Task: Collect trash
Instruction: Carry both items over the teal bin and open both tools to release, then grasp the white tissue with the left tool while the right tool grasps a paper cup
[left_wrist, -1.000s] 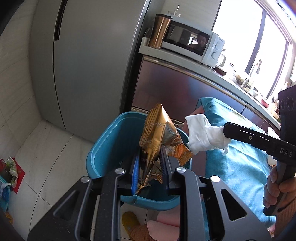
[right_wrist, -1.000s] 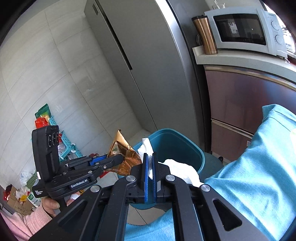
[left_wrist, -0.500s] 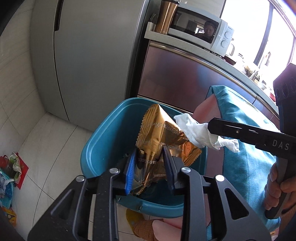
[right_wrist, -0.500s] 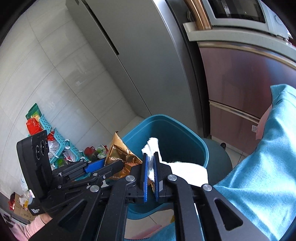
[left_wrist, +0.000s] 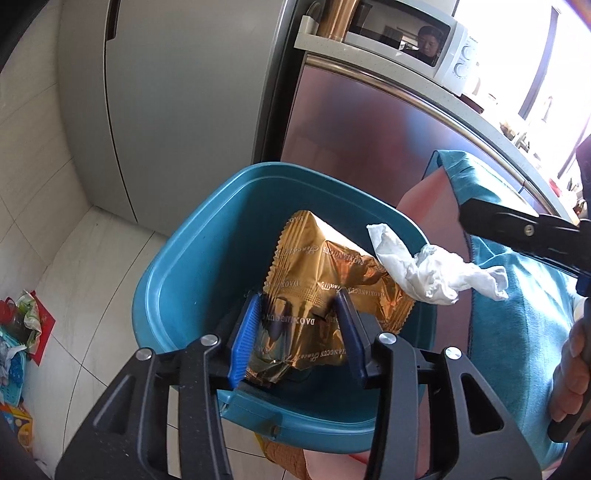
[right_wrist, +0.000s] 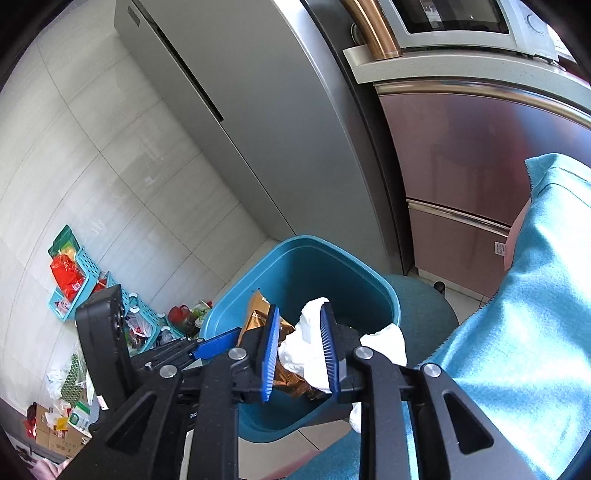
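Holding both sets of tongs over the teal bin (left_wrist: 192, 266), you are letting go of two pieces of trash at once. Your left tongs (left_wrist: 297, 325) are opening, their jaws standing apart around the lower end of the gold snack wrapper (left_wrist: 325, 273); the wrapper is still sitting between the blue pads, and its upper end is leaning toward twelve o'clock inside the bin's mouth. Your right tongs (right_wrist: 299, 354) are opening too, with the crumpled white tissue (right_wrist: 306, 350) hanging loosely between the jaws; whether either pad is still touching it is hard to tell. In the left wrist view the tissue is reaching in from three o'clock, its free end lying against the wrapper's upper edge just above the bin's rim. In the right wrist view the wrapper is showing at nine o'clock of the tissue, both directly over the bin's opening. Your right hand (left_wrist: 576, 362) is gripping its handle at the frame's right edge. A teal cloth (right_wrist: 535, 295) is covering the surface at three o'clock of the bin. Behind the bin a grey refrigerator (right_wrist: 229, 110) is standing at twelve o'clock.
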